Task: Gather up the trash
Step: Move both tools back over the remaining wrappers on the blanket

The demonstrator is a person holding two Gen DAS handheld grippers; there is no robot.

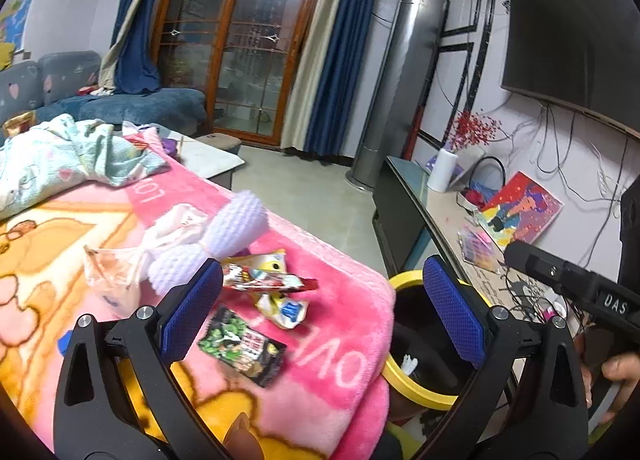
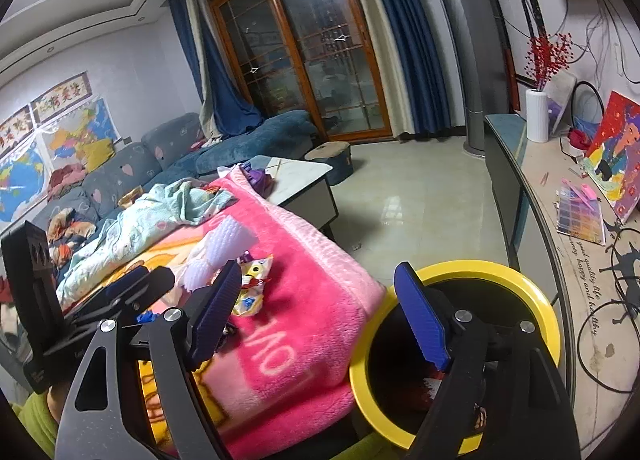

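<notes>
Left wrist view, green wrapper (image 1: 243,348) between open left claw (image 1: 322,310) fingers, untouched

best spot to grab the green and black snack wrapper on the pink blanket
Take the green wrapper by its free right-hand short edge, coming down from above with the left gripper, whose open jaws already straddle it. It lies flat and apart from the other wrappers, so one finger likely has to press into the soft blanket to get under it.

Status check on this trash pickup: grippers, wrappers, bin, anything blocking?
Left gripper open, empty. Right gripper open, empty, by yellow-rimmed bin. Snack wrappers lie uncollected on pink blanket. Purple knitted item beside wrappers.
</notes>
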